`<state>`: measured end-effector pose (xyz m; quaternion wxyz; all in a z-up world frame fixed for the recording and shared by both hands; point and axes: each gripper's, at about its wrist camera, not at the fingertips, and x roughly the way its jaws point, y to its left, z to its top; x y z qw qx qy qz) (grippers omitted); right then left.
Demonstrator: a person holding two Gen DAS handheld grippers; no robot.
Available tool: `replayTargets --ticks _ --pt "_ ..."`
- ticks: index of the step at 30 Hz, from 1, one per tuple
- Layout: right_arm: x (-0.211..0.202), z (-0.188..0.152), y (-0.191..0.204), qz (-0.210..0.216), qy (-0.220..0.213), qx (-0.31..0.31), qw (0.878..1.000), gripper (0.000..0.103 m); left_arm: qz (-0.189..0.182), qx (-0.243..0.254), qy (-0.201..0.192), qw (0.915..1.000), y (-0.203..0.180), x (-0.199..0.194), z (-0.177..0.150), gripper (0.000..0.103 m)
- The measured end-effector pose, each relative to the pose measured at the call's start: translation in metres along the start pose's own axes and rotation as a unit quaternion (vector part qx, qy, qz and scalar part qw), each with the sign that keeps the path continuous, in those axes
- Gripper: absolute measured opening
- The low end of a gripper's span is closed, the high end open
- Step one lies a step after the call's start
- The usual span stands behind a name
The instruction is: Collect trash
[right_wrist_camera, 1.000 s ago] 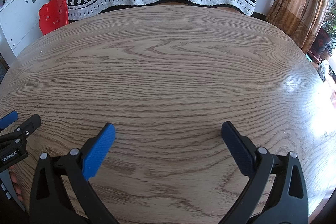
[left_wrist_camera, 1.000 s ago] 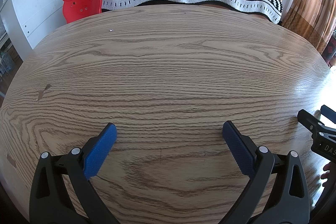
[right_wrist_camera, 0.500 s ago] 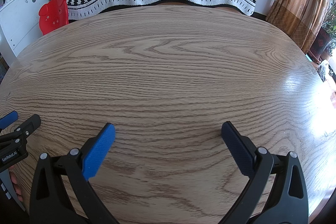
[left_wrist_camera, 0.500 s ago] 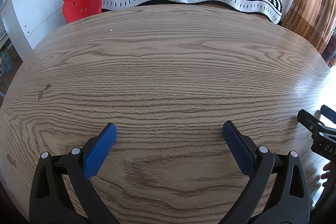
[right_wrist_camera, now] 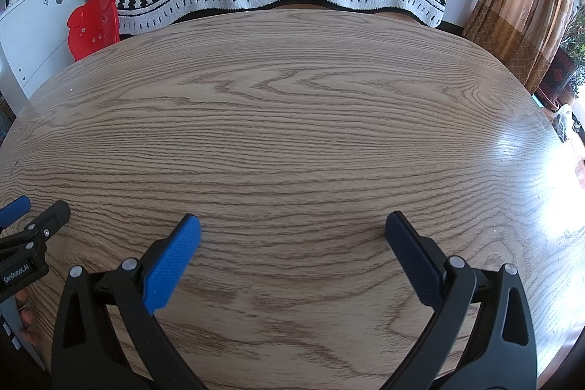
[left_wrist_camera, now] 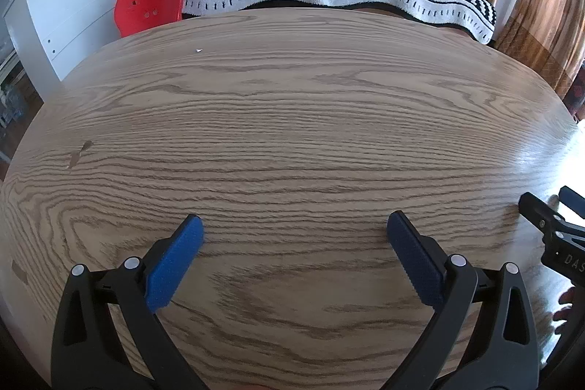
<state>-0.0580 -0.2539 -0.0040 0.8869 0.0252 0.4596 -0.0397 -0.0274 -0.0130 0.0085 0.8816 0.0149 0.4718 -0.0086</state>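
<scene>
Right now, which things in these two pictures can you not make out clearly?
- White speck on the table, left wrist view: too small to identify.
- Right tongs, left wrist view: cut off by the frame edge.
- Clutter on the white cabinet, right wrist view: too small and distorted.
- Floor near the table: hidden by the tabletop.

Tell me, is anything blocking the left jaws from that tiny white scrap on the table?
Nothing visible does. The white scrap lies far across the bare wooden table from the open left gripper, with only tabletop between.
</scene>
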Motion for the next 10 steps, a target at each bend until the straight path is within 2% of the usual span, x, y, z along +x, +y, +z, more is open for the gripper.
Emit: replayTargets --ticks 10 --pt "-0.0068 -0.0093 0.0068 -0.003 0.01 0.005 1.0 0.097 -0.008 0.01 0.0 0.9999 -0.0048 -0.0016 -0.0022 0.097"
